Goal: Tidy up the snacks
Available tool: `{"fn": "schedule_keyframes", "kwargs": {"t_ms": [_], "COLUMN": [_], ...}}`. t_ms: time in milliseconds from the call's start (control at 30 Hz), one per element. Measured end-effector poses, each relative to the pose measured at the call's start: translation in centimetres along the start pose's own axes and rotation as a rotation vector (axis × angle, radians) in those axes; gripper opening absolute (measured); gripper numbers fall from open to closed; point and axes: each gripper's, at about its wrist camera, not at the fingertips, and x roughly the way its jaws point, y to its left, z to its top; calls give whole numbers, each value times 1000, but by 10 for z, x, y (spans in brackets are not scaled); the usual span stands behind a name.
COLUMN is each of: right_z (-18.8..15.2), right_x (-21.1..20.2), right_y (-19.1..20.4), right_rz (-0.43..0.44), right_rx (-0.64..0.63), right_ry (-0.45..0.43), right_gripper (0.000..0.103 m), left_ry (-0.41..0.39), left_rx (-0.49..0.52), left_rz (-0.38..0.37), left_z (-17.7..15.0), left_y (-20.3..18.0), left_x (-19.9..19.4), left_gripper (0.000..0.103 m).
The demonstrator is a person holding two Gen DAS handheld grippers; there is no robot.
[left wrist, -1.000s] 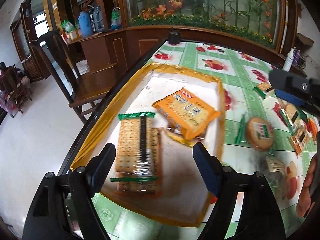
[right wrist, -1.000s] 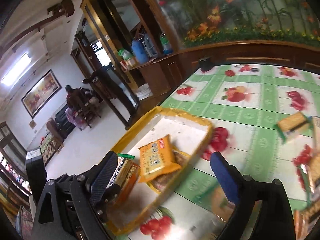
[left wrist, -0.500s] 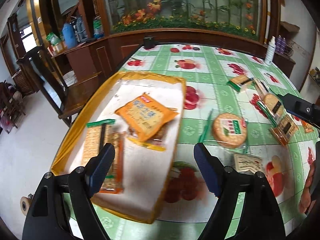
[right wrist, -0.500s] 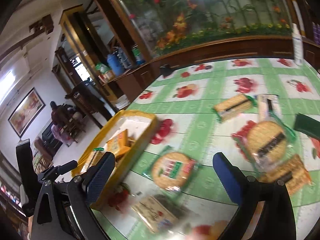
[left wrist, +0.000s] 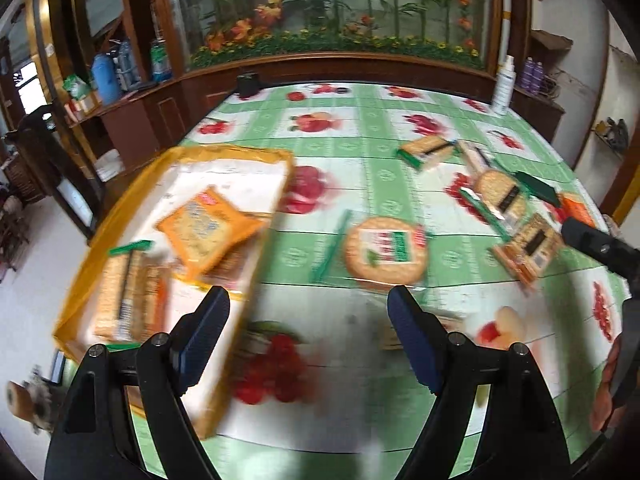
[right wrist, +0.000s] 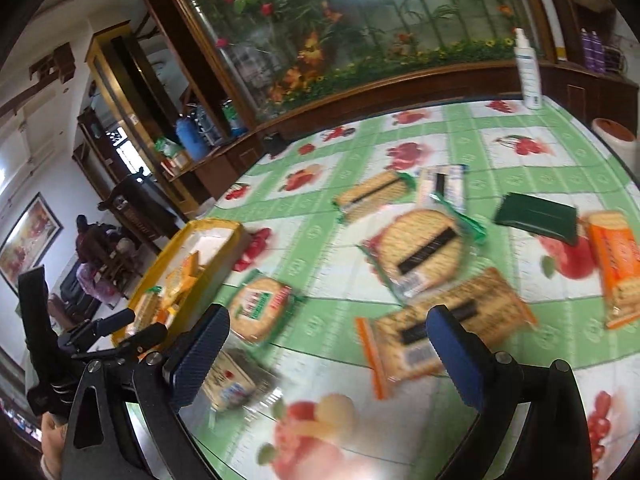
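Both views have swung off the yellow tray [left wrist: 176, 156] toward the loose snacks beside it. Nearest the tray lies the round cracker pack [left wrist: 386, 250], with a rectangular cracker pack [right wrist: 444, 328] beyond it. Left gripper [left wrist: 308, 316] hangs released and empty; right gripper [right wrist: 328, 340] has just been opening wider, nothing between its jaws. Another pickup looks likely; several packs already lie in the tray.

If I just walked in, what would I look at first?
Probably the bright green tablecloth with red fruit pictures, scattered with cracker packets like the round one in the middle. At its left edge a yellow tray already holds some packets, and a big wall of flowers stands behind the table.
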Motion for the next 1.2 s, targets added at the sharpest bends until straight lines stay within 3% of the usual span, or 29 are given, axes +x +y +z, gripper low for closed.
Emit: {"fn": "schedule_keyframes", "kwargs": {"t_ms": [200, 367, 533, 667, 800, 900, 1000, 1067, 1200], "right_z": [-12, -22, -25, -20, -12, -9, -5, -2, 2], "right_x": [-7, 2, 15, 24, 22, 14, 12, 15, 25], "right_y": [-21, -29, -28, -28, -39, -48, -52, -53, -55], "right_rz": [-72, -114, -139, -192, -167, -141, -139, -143, -144], "right_rx": [-24, -54, -115, -191, -175, -140, -124, -117, -100], "right_ry": [32, 82, 121, 138, 147, 129, 121, 124, 136], "right_gripper": [101, 102, 102, 102, 102, 102, 103, 103, 103], "left_ry": [29, -6, -9, 7, -23, -20, -16, 22, 92], "left_rx": [23, -60, -163, -230, -218, -222, -198, -102, 86], "left_rz": [-19, 73, 75, 49, 28, -39, -13, 33, 36], "left_z": [-8, -18, -36, -41, -32, -16, 5, 21, 35], "left_y": [-34, -36, -27, -21, -15, -5, -4, -15, -39], "left_x": [12, 6, -4, 0, -5, -1, 10, 27, 60], "left_gripper": [82, 82, 82, 82, 82, 82, 82, 82, 82]}}
